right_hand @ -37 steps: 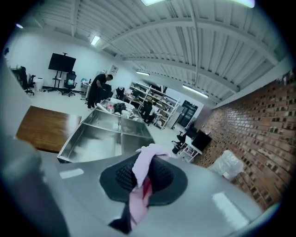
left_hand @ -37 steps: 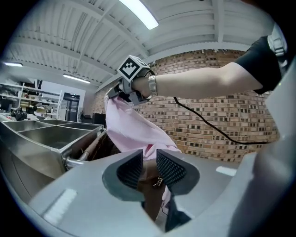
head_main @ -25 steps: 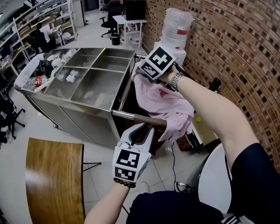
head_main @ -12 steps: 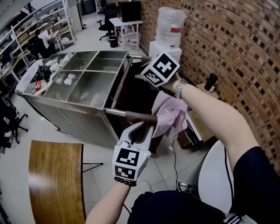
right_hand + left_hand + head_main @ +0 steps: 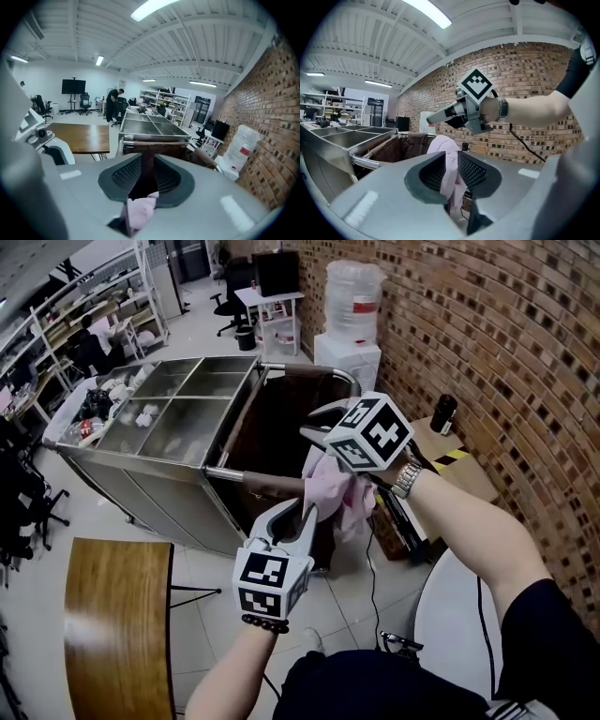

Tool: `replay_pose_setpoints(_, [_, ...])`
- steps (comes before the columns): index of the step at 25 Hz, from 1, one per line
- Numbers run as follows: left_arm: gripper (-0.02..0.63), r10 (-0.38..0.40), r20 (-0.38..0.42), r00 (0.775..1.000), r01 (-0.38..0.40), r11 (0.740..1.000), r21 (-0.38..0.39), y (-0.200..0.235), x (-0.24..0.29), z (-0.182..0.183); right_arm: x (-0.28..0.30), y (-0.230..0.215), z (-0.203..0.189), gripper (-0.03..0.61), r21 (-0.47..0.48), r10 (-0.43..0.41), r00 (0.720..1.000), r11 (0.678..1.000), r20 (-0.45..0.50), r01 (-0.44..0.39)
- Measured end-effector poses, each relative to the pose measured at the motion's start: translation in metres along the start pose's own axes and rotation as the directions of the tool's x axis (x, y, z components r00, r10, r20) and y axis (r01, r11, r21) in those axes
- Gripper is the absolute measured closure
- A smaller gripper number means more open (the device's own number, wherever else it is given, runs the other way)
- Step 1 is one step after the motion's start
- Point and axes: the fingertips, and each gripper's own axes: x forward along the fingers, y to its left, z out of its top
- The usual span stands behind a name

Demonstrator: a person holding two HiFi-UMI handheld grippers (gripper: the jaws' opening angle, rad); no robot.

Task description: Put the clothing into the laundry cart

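The pink garment [image 5: 330,486] was seen draped over the near rim of the laundry cart [image 5: 272,427], most of its cloth hanging down the outside of the brown bag. A fold of it was pinched low between the jaws of the right gripper [image 5: 314,424], which were set narrow and closing, just above the rim. In the right gripper view the pink cloth [image 5: 140,208] was bunched at the base of the pads [image 5: 123,174]. The left gripper [image 5: 292,519] was held below, pointed up at the hanging cloth. Its jaws were apart and closing, and the garment [image 5: 446,154] was seen in the gap, not yet pressed. A steel trolley [image 5: 178,418] was joined to the cart's far side. A wooden table [image 5: 117,615] was seen at the lower left and a brick wall [image 5: 506,352] on the right.
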Motion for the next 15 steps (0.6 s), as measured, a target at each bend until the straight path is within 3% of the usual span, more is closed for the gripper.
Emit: replay_pose_setpoints(15, [0.546, 0.052, 0.037, 0.998, -0.052, 0.999, -0.001, -0.083, -0.011, 0.021, -0.139, 0.063, -0.049, 0.549, 0.038, -0.045, 0.970, 0.999, 0.241, 0.037])
